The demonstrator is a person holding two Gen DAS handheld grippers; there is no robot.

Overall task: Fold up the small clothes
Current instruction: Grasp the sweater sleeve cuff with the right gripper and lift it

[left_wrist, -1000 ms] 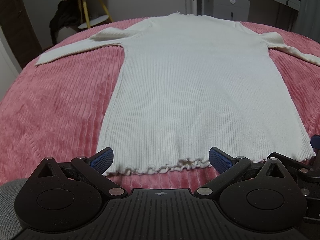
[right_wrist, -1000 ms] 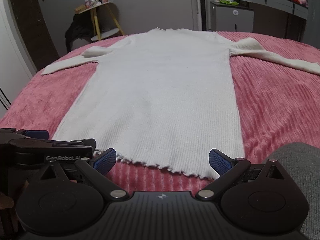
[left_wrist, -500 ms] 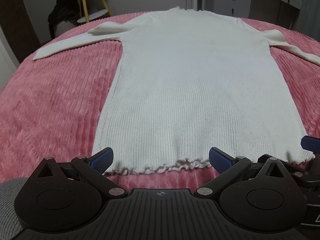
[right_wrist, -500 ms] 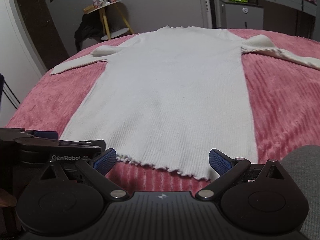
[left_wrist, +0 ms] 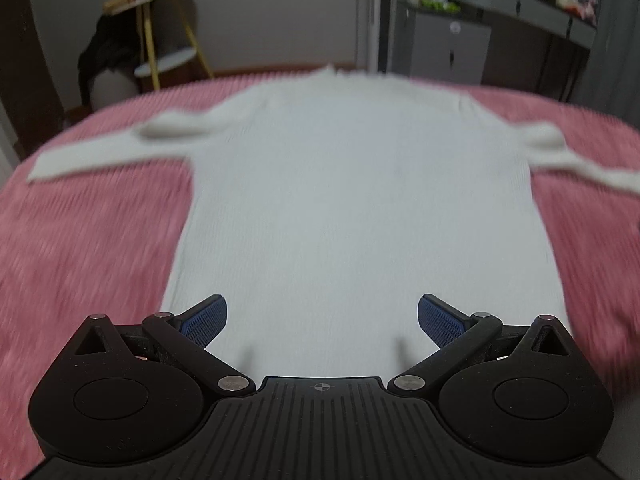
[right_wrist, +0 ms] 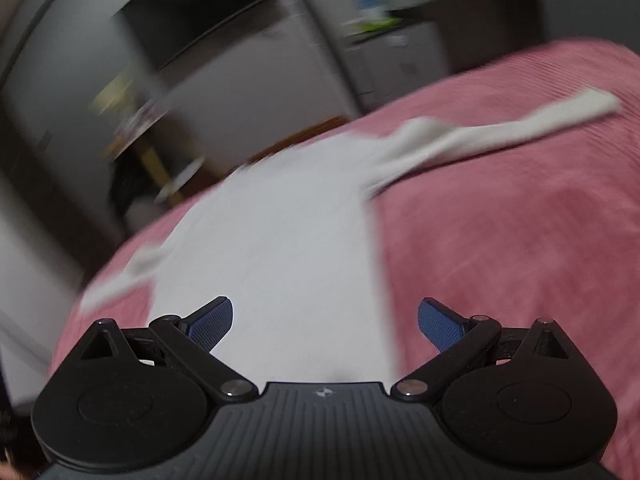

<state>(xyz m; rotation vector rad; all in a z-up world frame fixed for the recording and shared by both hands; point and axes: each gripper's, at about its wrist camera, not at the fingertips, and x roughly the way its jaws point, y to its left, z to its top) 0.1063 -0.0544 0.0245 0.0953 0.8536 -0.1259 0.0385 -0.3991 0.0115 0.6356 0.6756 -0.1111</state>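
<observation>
Having advanced over sweater (left_wrist: 360, 216), jaws apart.

Pink bedspread (left_wrist: 92, 248) bare beside sweater (left_wrist: 360, 216), both flanks.

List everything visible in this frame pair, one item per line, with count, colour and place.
sweater: one, white, flat on the bed, sleeves spread to both sides
bed cover: one, pink ribbed, under the sweater
side table: one, yellow legs, far left by the wall
dark garment: one, black, draped beside the side table
cabinet: one, grey, far right
left gripper: one, black with blue pads, open over the sweater
right gripper: one, black with blue pads, open over the sweater's right edge
</observation>
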